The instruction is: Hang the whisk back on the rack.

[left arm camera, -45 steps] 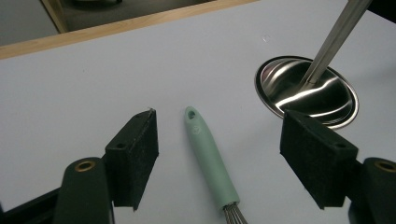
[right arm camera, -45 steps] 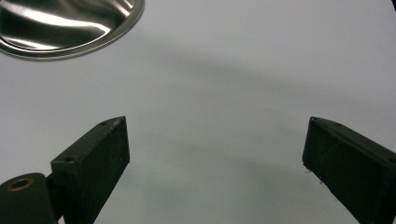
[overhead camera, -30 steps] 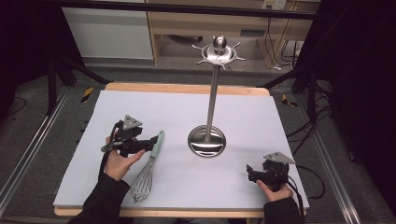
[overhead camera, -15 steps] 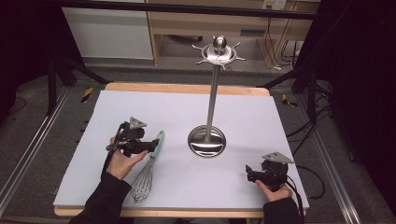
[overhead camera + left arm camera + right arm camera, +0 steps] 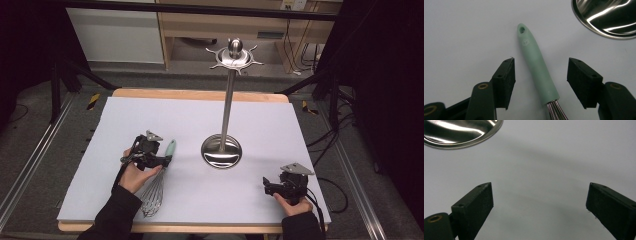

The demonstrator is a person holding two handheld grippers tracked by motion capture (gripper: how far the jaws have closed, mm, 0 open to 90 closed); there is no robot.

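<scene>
The whisk (image 5: 156, 182) lies flat on the pale table cover (image 5: 100, 130) at the left of the board, its mint-green handle (image 5: 536, 67) pointing away from you and toward the stand, its wire head nearest your left forearm. Your left gripper (image 5: 540, 83) sits over that handle with the jaws spread wide, one on each side and neither touching it; the handle runs slightly aslant between them, closer to the left-hand jaw in the left gripper view. To take it cleanly, I would judge you should square the jaws to the handle, lower until the pads flank its thick middle rather than the tapered end with the hanging hole, and then close; a bite too near the wires may let the smooth handle slip or swing. Moving rightward, the steel hanging stand (image 5: 227, 100) rises from its round dished base (image 5: 221, 151) at the middle of the board, with hooks around its top; that is the likely place for the whisk, by its hole. At the far right, your right gripper (image 5: 270, 186) rests low near the front edge, jaws spread and pinching nothing, well apart from the base.
</scene>
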